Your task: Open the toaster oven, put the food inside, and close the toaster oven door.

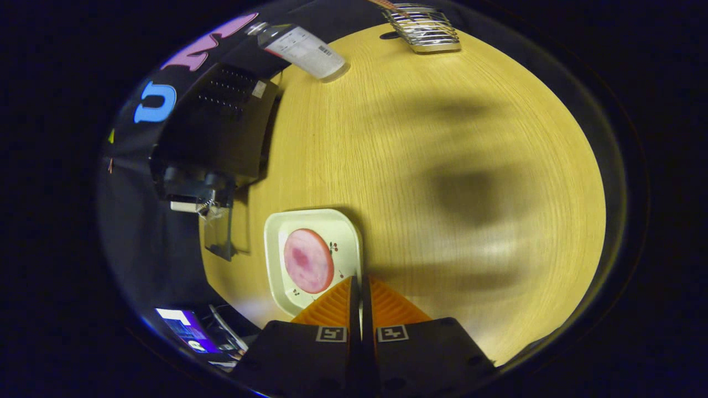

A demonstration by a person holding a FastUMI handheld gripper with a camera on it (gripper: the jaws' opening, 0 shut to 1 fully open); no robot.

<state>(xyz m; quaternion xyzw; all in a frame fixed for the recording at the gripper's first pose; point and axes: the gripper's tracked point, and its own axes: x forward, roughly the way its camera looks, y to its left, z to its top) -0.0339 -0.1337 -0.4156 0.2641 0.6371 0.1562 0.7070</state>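
Pink and soft-looking, the food slice [308, 260] was seen flat on the plate [276, 265] at eleven o'clock from the gripper [360, 283], whose fingers were pressed together on nothing, and was judged light, floppy, slippery, best pinched at its rim.

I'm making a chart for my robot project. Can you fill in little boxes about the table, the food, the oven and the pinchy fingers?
table: round wooden top
food: pink round slice lying flat on a square plate
plate spot: just ahead of the fingers
toaster oven: black box at the table's edge, beyond the plate; door hangs open
gripper: fingers closed together, holding nothing, tips over the plate's near edge
other things: plastic bottle lying on its side, metal rack at the far edge
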